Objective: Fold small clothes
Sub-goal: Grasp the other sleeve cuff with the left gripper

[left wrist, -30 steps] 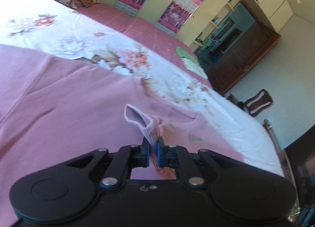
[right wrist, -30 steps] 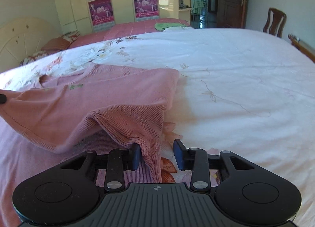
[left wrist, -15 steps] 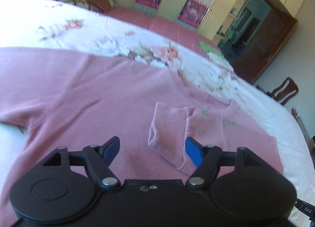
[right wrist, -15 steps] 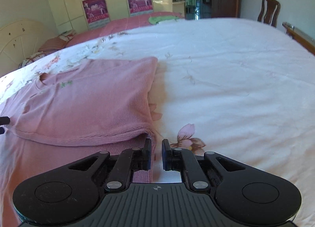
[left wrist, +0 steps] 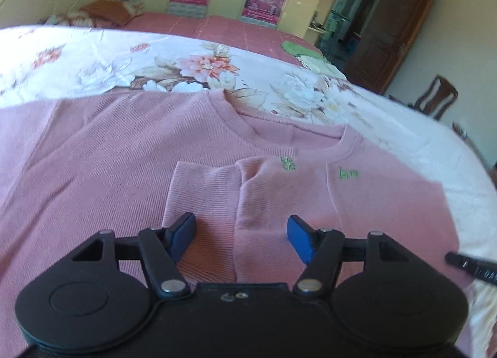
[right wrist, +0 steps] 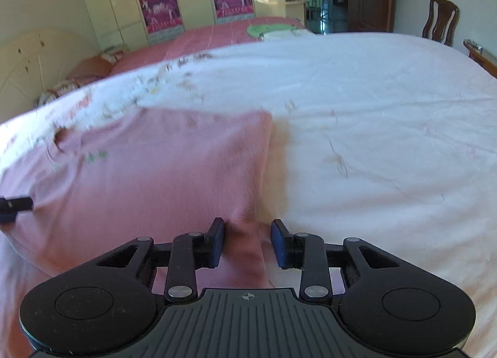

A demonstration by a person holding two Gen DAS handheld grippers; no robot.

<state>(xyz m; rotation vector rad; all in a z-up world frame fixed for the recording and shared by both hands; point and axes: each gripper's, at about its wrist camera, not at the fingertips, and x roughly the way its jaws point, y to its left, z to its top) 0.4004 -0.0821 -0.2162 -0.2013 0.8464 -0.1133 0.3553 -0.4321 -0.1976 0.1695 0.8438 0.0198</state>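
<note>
- Bedding formed the work surface: a white floral bedspread carried the pink sweater, which lay flat with its neckline away from the onlooker.
- Nearest the left gripper, the jaws stood apart and were closing slightly; the folded-in sleeve cuff lay between the blue pads, but neither pad pressed on it. State: released.
- Nearest the right gripper, the jaws were opening; the sweater's folded side edge passed between the pads and appeared to touch the left pad only. State: letting go, no clamp.
- Step in hand, as judged: the right side and its sleeve had been laid over the body, and both tools were freeing the cloth.
- Next move, as judged: draw both tools clear without dragging the fold, then take the opposite sleeve and side for the matching fold. This calls for a pinch at the cuff and at the hem edge.
- Edges: the folded side edge ran straight toward the shoulder. The sleeve cuff sat just below the green embroidery.
- Open room: bare bedspread extended well to the right of the sweater and beyond the neckline.
- Farther off, a green cloth lay well apart on the pink cover; a wooden chair stood past the bed.
</note>
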